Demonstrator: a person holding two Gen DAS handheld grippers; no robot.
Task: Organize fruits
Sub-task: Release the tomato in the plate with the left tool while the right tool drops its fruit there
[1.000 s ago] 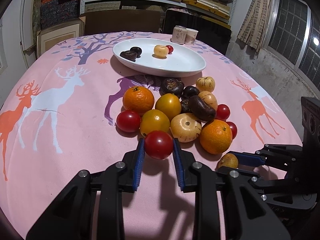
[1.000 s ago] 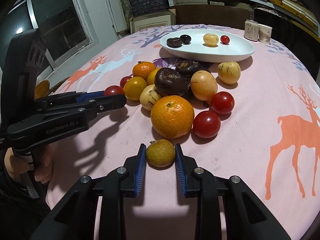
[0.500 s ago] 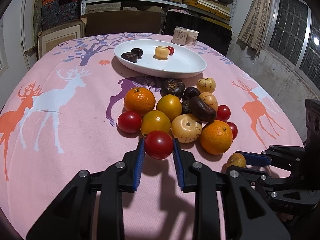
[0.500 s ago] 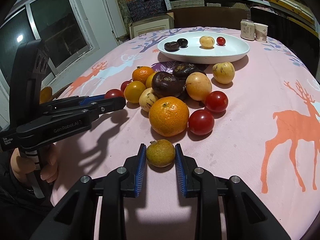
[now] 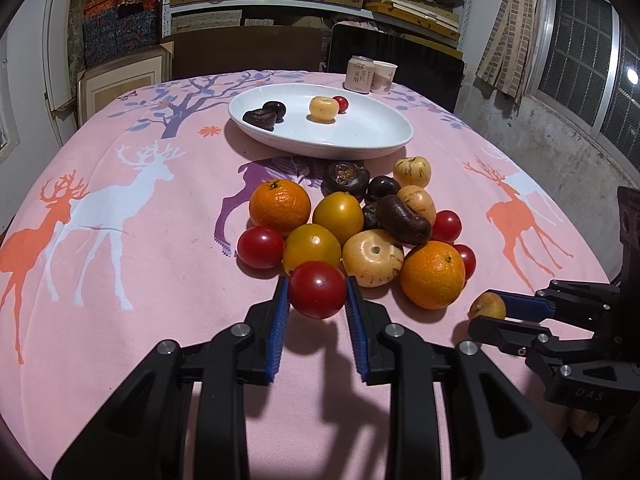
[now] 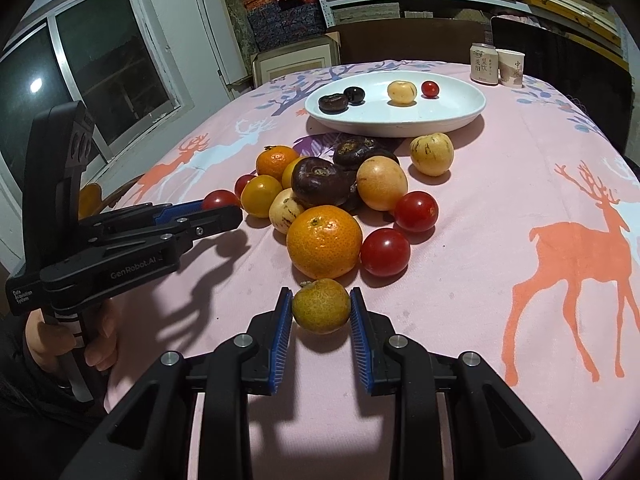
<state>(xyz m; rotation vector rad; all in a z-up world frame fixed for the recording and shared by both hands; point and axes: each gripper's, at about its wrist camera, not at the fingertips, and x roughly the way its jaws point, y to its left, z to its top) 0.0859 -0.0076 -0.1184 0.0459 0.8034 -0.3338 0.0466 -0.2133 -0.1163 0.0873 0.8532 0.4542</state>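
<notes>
Left wrist view: the left gripper [image 5: 318,304] pinches a red cherry tomato [image 5: 318,289], lifted clear for carrying to the white plate [image 5: 384,142] at twelve o'clock. The right gripper [image 6: 321,312] pinches a small greenish-yellow citrus [image 6: 321,306], likewise plate-bound, I reckon.

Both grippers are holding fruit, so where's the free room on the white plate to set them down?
The white oval plate is bare across its near and right part, nearest the fruit pile. Its far side is taken: two dark fruits at left, a pale yellow fruit and small red tomato in the middle.
</notes>
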